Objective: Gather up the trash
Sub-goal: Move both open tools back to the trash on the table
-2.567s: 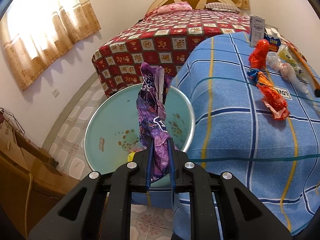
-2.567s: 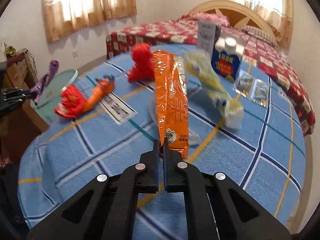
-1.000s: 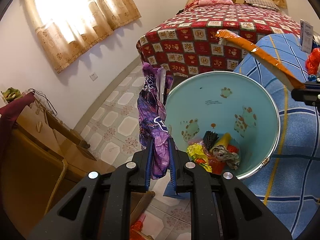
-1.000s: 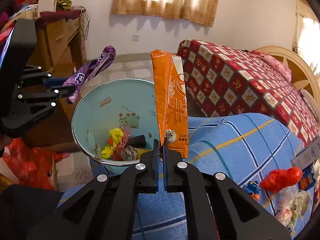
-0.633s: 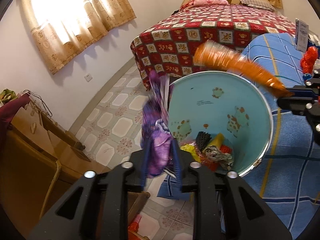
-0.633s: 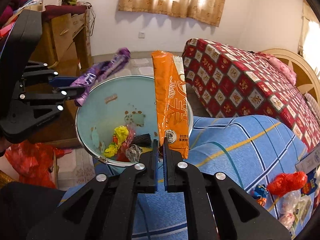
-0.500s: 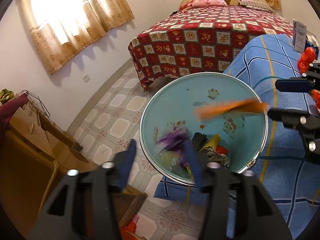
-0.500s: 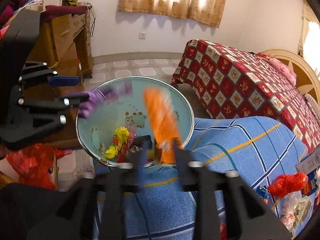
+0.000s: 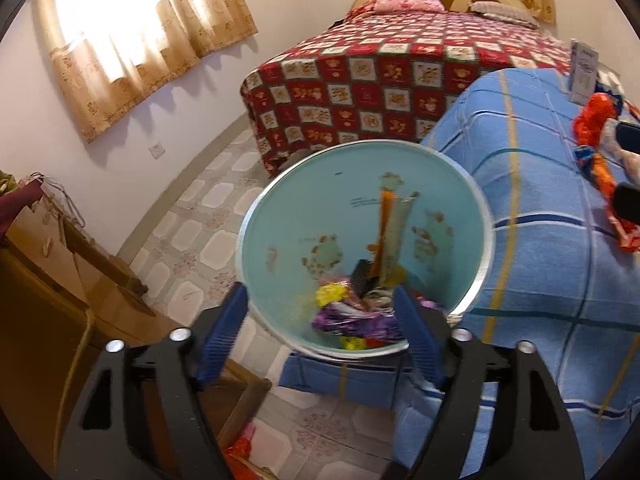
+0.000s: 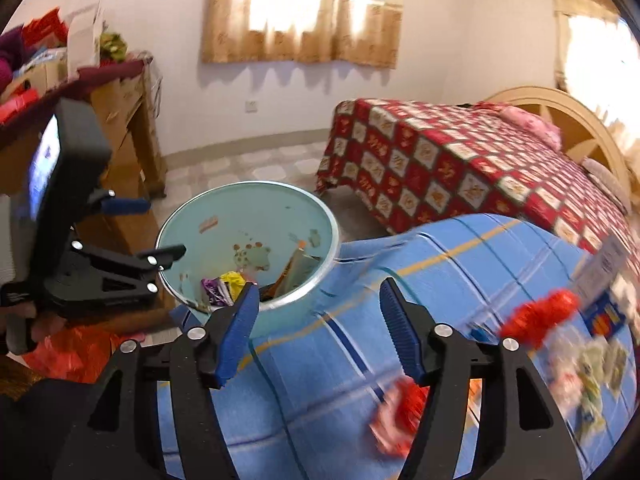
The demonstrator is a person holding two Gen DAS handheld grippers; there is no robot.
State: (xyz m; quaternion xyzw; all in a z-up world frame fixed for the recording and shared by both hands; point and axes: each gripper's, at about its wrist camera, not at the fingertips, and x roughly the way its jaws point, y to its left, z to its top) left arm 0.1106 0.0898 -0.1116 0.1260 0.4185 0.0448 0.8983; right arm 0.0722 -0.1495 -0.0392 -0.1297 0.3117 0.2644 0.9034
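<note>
The left claw (image 9: 322, 320), black with blue pads, sits low in the middle of the left wrist picture. Its jaws are opening and nothing is between them. Right past its tips is the round light blue metal bin (image 9: 482, 216) with cartoon animals inside. A shiny purple wrapper (image 9: 352, 320) lies at the bottom of the bin, next to a yellow crumpled scrap (image 9: 328, 292). A long orange snack wrapper (image 9: 385, 232) leans against the bin's inside wall, above the purple one.

The right claw (image 10: 316, 322) is low in the middle of the right wrist picture. Its jaws are opening too, and it holds nothing. The bin is up and to the left of it. Under it is the blue checked cloth (image 10: 440, 256). More trash lies to the lower right: a red crinkly wrapper (image 10: 538, 314), blurry.
</note>
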